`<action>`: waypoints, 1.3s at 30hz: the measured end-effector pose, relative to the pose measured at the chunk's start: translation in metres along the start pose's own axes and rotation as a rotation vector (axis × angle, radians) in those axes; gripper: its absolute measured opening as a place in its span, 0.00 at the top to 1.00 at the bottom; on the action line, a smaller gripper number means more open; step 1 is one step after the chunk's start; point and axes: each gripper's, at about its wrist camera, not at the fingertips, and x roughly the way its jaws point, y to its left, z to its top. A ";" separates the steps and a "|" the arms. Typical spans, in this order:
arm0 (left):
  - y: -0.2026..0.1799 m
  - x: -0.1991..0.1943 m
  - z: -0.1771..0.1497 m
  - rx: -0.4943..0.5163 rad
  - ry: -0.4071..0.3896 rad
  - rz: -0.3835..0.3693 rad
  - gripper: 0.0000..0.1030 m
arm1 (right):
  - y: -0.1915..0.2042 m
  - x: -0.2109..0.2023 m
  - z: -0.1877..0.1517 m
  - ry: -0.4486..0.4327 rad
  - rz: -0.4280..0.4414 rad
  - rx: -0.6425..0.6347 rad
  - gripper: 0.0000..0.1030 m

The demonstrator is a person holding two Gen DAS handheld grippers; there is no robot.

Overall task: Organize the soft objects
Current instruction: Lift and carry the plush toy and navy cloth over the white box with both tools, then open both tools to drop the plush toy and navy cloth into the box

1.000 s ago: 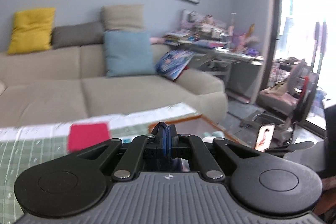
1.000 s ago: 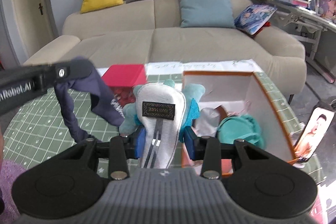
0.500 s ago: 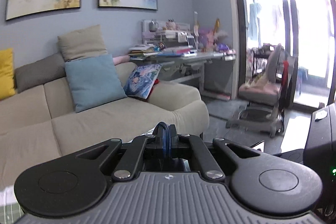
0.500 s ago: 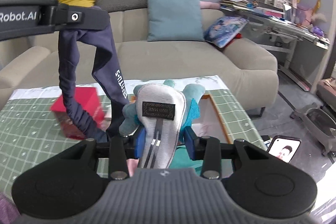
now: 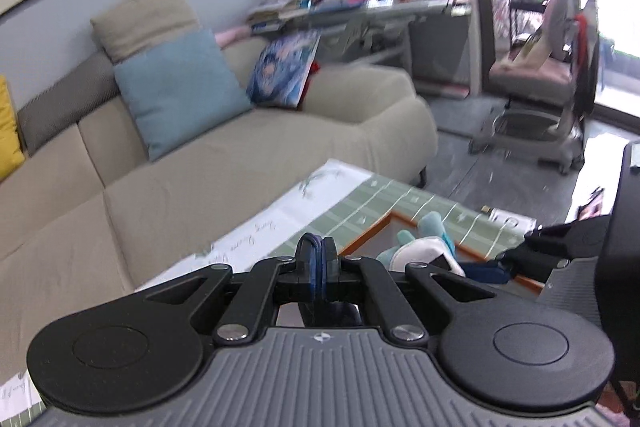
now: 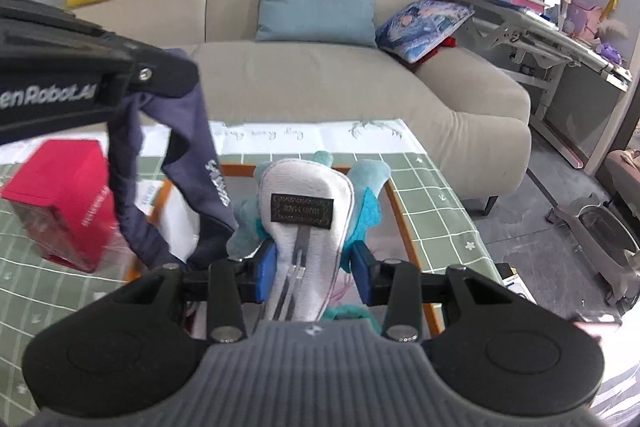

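Daylit and bright overall. Left wrist view: balcony door (image 5: 612, 7) at 2 o'clock blown out, glare washing the floor (image 5: 500, 163) beneath it; whole frame motion-smeared, desk clutter soft. Right wrist view: sharper, even soft light; red box (image 6: 60, 203) at 9 o'clock blurred. Strong fisheye bending at the edges, dark corner vignette.

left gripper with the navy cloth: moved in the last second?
Yes. In the right wrist view the left gripper rose from red box height to above it, navy cloth hanging over the orange-rimmed box.
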 end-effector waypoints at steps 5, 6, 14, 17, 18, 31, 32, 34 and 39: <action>0.004 0.031 -0.007 0.012 0.069 -0.007 0.98 | 0.000 0.040 0.002 0.061 -0.010 -0.066 0.61; 0.004 0.038 -0.010 0.016 0.086 -0.009 0.98 | -0.001 0.045 0.002 0.071 -0.011 -0.071 0.61; 0.003 0.072 -0.035 0.023 0.202 -0.021 0.97 | -0.001 0.077 -0.009 0.169 -0.009 -0.109 0.58; 0.004 0.079 -0.041 0.022 0.234 -0.024 0.93 | 0.001 0.083 -0.011 0.192 -0.014 -0.121 0.54; 0.005 0.080 -0.042 0.019 0.237 -0.022 0.92 | 0.002 0.085 -0.010 0.197 -0.015 -0.123 0.54; 0.008 0.060 -0.033 0.007 0.189 -0.017 0.73 | 0.009 0.063 -0.009 0.180 -0.033 -0.148 0.43; 0.009 0.054 -0.031 0.003 0.180 -0.016 0.73 | 0.010 0.058 -0.009 0.174 -0.035 -0.151 0.42; 0.010 0.045 -0.029 -0.007 0.162 -0.014 0.73 | 0.012 0.048 -0.008 0.162 -0.037 -0.150 0.40; 0.013 0.013 -0.029 -0.038 0.117 -0.014 0.69 | 0.017 0.018 -0.011 0.133 -0.039 -0.133 0.38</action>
